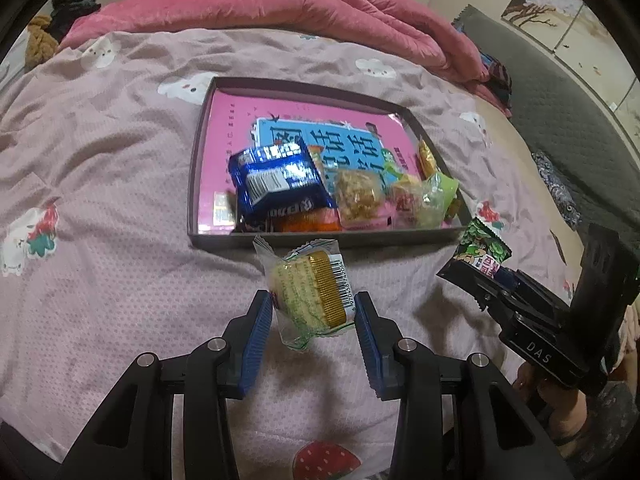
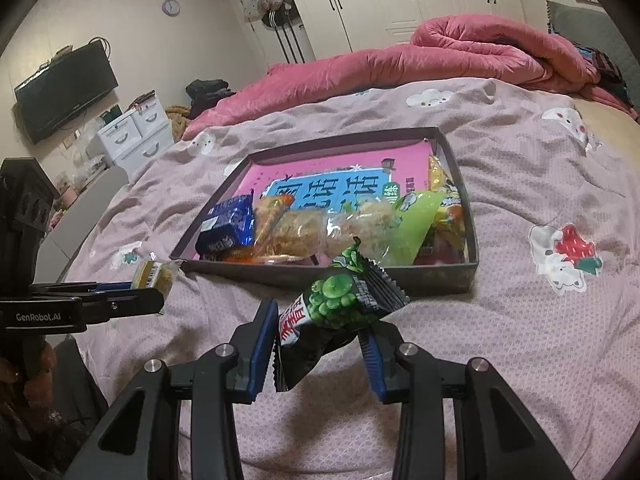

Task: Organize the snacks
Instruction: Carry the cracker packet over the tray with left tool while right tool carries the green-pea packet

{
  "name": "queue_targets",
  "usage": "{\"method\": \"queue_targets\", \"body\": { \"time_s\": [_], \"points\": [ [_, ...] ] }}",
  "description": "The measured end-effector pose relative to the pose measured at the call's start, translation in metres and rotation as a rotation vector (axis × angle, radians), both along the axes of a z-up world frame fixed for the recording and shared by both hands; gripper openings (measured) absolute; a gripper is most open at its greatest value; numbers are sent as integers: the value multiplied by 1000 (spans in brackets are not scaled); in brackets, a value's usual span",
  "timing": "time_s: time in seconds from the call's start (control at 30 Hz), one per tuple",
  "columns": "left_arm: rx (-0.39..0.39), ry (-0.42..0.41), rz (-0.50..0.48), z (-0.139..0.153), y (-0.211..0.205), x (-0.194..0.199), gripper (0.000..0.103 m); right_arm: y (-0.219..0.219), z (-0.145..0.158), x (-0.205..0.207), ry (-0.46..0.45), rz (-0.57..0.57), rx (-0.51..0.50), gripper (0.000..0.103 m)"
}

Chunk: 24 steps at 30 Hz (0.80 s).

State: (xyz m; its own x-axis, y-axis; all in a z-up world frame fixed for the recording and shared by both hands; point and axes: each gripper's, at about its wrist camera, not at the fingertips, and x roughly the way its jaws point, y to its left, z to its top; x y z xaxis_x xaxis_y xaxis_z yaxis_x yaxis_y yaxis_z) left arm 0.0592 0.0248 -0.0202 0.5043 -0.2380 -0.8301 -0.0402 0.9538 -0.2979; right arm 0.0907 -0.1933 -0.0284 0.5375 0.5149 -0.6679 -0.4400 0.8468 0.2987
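Note:
My left gripper point(image 1: 314, 312) is shut on a clear-wrapped yellow pastry point(image 1: 310, 292), held above the bedsheet just in front of the dark box point(image 1: 320, 236). The same pastry point(image 2: 154, 276) shows at the left of the right wrist view. My right gripper point(image 2: 320, 332) is shut on a black-and-green pea snack pack point(image 2: 340, 304), also raised near the box's point(image 2: 400, 276) front wall; this pack point(image 1: 484, 252) appears at the right of the left wrist view. Inside the box lie a blue cookie pack point(image 1: 280, 180), a crispy snack point(image 1: 356, 196), green-wrapped sweets point(image 1: 436, 196) and others on a pink book.
The box sits on a pink patterned bedsheet point(image 1: 100, 184). A rumpled red quilt point(image 1: 260, 8) lies behind it. A grey headboard point(image 1: 560, 108) stands at the right. A wall TV point(image 2: 64, 92), white drawers point(image 2: 136, 136) and wardrobes are beyond the bed.

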Motion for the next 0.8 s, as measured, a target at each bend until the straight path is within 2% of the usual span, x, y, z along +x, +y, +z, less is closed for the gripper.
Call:
{"method": "queue_targets", "body": {
  "time_s": [0.8],
  "points": [
    [17,-52,-5,20,-18,40,44,-18,17,28,-102,-82,-7,40]
  ]
}}
